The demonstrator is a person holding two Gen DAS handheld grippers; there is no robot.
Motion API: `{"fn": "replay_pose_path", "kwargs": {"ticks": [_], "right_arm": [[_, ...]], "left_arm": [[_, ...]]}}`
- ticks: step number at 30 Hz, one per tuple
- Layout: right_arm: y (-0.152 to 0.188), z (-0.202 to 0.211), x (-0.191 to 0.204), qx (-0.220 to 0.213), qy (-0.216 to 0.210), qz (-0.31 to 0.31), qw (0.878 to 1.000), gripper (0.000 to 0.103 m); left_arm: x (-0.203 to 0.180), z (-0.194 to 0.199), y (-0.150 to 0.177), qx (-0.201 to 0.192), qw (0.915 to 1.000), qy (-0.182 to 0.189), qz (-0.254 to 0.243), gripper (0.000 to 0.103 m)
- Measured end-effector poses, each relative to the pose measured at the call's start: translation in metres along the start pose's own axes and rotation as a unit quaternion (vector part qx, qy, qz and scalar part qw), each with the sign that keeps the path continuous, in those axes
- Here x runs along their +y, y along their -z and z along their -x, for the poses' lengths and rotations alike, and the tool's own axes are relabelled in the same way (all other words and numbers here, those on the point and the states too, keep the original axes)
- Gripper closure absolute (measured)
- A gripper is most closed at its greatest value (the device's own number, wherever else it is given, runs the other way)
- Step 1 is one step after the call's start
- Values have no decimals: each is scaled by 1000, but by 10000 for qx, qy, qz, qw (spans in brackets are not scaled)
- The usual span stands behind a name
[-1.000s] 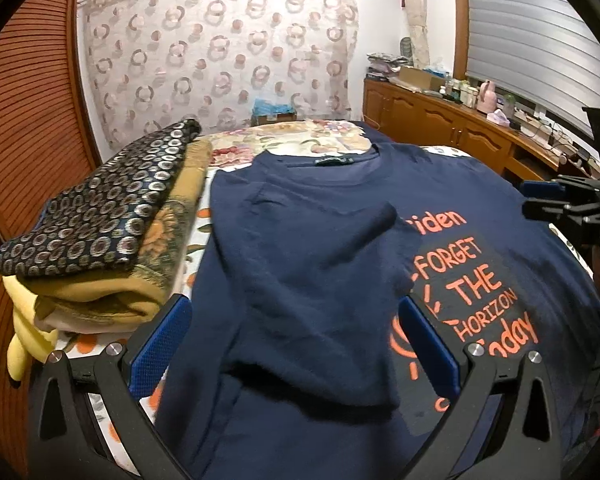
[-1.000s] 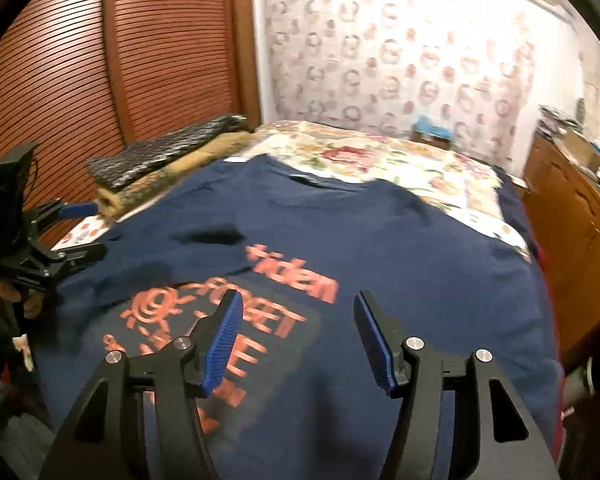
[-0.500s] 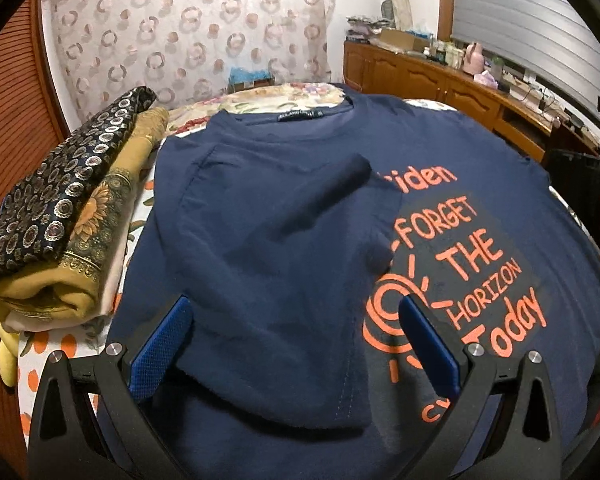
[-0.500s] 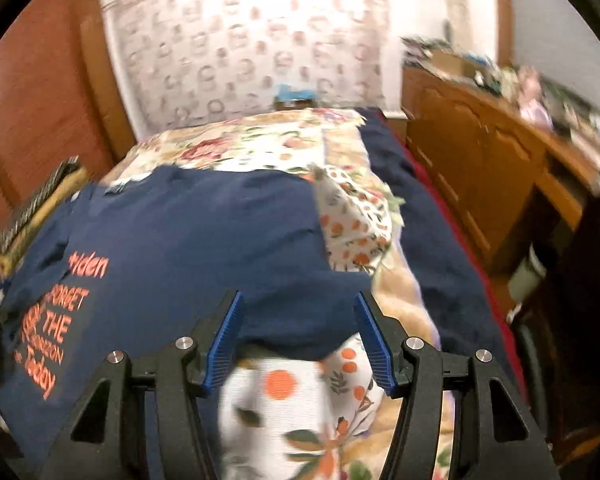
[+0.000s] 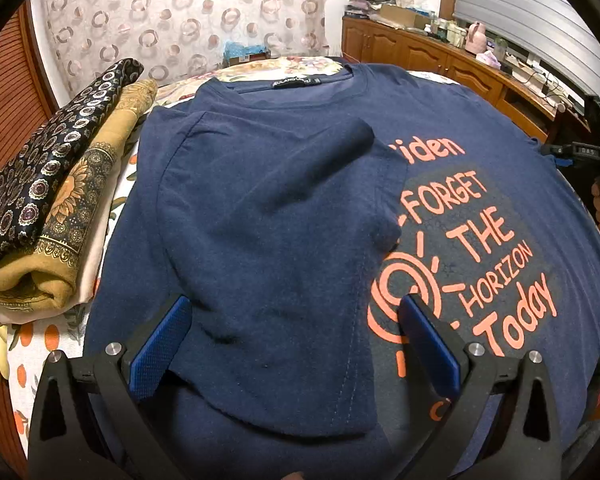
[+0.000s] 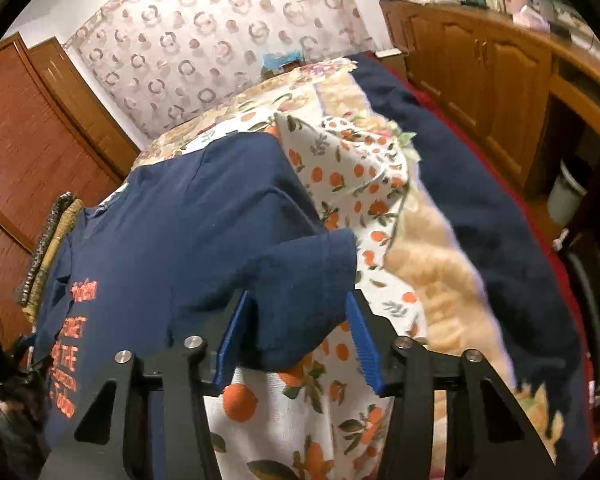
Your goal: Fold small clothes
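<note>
My right gripper (image 6: pixel 296 336) has been closing around the navy T-shirt's (image 5: pixel 284 216) sleeve (image 6: pixel 304 280) at the bed's (image 6: pixel 340 184) right edge, pads not yet pressing; my left gripper (image 5: pixel 296 344) hovers spread over the folded-in side

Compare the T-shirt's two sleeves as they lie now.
The left sleeve is folded inward, lying flat over the navy T-shirt; the right sleeve sticks out sideways over the orange-print cloth. Nothing grips the left sleeve, since the left gripper hovers open. The right sleeve sits between the pads of the right gripper, whose jaws have just been closing. Both are short and navy.
</note>
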State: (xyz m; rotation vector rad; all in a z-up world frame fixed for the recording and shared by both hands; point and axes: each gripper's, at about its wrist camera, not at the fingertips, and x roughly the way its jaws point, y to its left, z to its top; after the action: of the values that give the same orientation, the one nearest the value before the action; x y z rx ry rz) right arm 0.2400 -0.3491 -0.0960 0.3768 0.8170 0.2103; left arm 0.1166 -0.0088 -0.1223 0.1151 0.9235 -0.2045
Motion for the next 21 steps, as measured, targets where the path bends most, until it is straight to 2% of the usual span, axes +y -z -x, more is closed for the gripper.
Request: {"fn": "replay_pose_path", "kwargs": {"ticks": [3,4,5,10,13,16,21], "right_arm": [[-1,4,-5,12,-251,-46,9997,76],[-2,4,-7,3,-296,-32,9996,88],[-2,4,-7,-30,-271,5,9996,94],[-11,20,11,-488,-43,432,9979,97],[-19,39,42,-772,23,953,9924,97],[-20,51,87,-953,-71,1670,9813,97],[1,43,143,-791,-404,2472,9649,97]], "left_arm": [[1,0,0,1,10000,2,0,0],[0,0,0,1,10000,1,0,0],[0,0,0,-1,10000,0,0,0],[0,0,0,1,10000,2,1,0],[0,0,0,2,10000,2,1,0],[0,0,-1,2,10000,2,1,0],[0,-1,-1,2,10000,3,2,0]]}}
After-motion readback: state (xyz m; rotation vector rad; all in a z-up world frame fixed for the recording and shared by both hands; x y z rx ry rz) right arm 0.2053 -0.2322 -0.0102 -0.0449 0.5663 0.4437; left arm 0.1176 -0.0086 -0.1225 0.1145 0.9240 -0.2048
